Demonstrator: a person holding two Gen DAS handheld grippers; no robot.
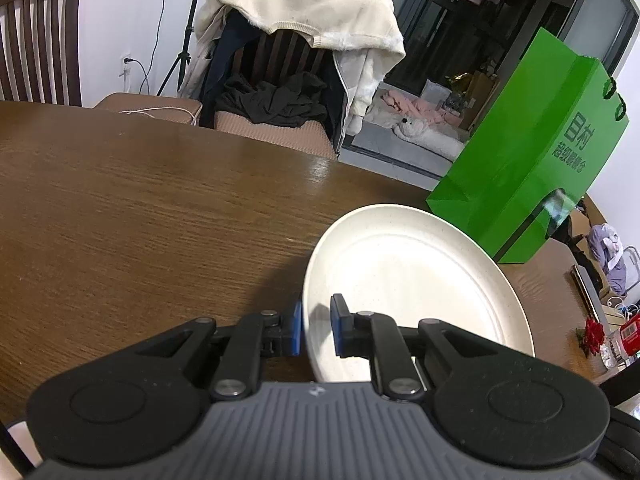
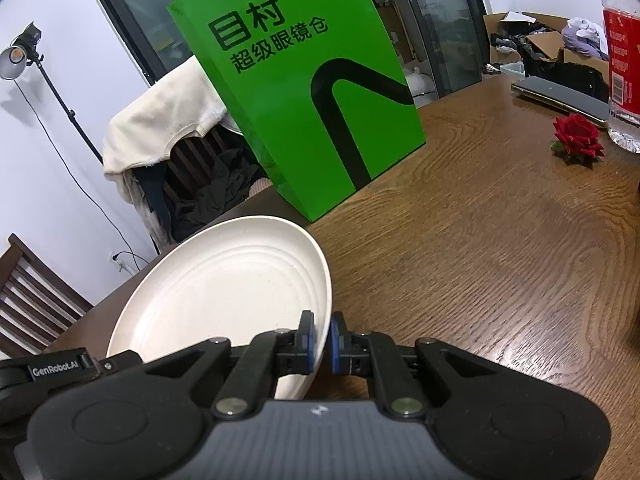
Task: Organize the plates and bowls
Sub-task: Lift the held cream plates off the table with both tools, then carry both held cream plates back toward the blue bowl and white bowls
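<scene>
place: lived-in home | showing: brown wooden worktop (image 1: 140,200), cream jacket draping slatted wooden chair (image 1: 296,12), cardboard boxes sitting beyond (image 2: 536,40)

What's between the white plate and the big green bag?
Nothing: only bare wooden table separates the white plate from the green bag, seen in both wrist views.

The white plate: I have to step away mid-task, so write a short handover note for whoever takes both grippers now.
Left gripper: shut on the white plate, fingers pinching its rim on one side.
Right gripper: shut on the same plate's opposite rim.
Plate: held between both over the wooden table, tilted, near the green bag.
Done: plate gripped.
Left: set it down where it belongs. No bowls or other plates are in view.
</scene>
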